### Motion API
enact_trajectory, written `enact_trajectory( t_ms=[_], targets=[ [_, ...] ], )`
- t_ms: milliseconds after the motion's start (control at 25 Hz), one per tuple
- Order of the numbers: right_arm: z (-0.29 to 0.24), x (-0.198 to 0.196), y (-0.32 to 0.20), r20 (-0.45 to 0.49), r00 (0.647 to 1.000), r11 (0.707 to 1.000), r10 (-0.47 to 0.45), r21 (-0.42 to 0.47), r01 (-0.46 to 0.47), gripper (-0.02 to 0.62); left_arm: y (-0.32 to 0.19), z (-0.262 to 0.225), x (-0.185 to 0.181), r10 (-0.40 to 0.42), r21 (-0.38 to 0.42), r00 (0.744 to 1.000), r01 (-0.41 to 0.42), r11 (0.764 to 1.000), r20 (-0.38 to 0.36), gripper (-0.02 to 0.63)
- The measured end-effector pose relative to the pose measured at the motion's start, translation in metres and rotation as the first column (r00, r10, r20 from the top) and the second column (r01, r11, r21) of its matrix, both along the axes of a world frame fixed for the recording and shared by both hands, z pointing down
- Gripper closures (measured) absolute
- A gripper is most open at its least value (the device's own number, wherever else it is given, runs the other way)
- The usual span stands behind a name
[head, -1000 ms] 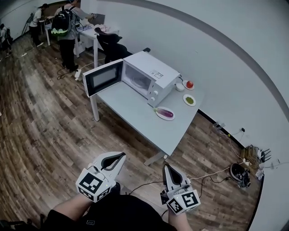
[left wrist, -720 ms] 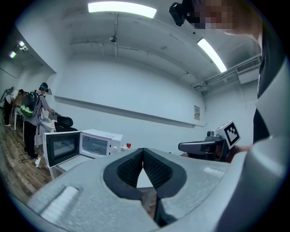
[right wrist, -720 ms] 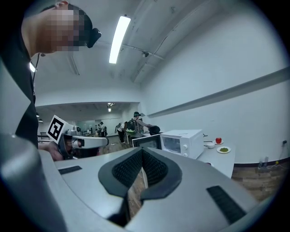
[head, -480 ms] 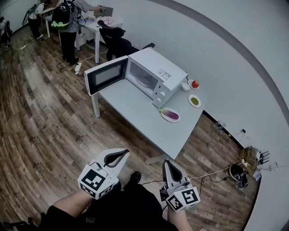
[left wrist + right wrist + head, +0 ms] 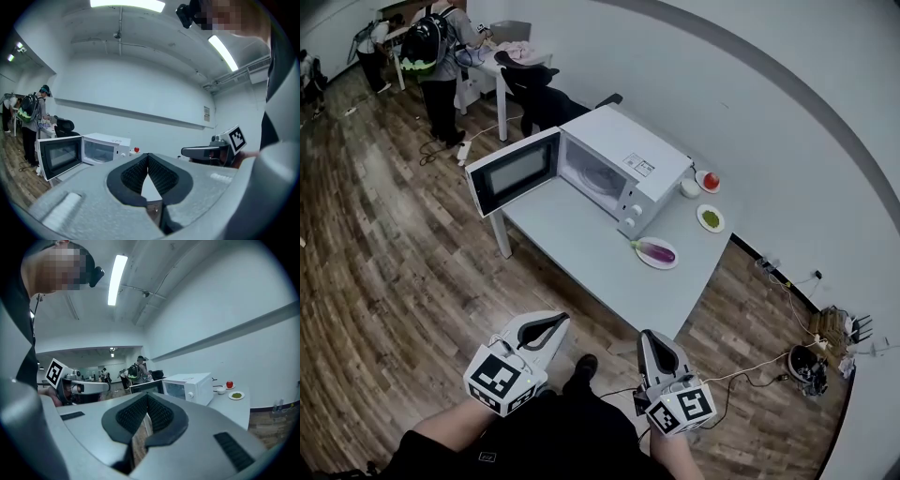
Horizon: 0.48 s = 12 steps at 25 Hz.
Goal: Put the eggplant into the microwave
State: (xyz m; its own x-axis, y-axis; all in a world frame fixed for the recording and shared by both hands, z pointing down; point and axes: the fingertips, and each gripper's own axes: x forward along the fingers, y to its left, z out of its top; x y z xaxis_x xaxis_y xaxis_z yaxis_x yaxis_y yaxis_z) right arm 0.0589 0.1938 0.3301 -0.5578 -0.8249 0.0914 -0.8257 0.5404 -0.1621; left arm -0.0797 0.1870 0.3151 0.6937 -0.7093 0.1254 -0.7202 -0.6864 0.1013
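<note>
Well beyond right gripper [image 5: 650, 337]: eggplant [image 5: 659, 251]

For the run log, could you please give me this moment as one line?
left gripper: shut, empty | right gripper: shut, empty | eggplant: on plate beside microwave, not yet picked up | microwave door: open

Microwave [image 5: 630, 161] door [image 5: 514, 172] swung wide left; cavity mouth [image 5: 592, 174] unblocked; bare table [image 5: 572, 242] stretch in front; open floor [image 5: 412, 272] before table.
</note>
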Motion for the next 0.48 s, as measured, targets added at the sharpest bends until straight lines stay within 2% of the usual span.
enact_trajectory(
  t_ms=[480],
  targets=[
    [-0.001,0.051,-0.096,0.010,1.000,1.000,-0.019,-0.006,0.019,0.581,-0.101,0.000,0.061,0.008,-0.025,1.000,-0.008,1.000,0.012,0.597]
  ],
)
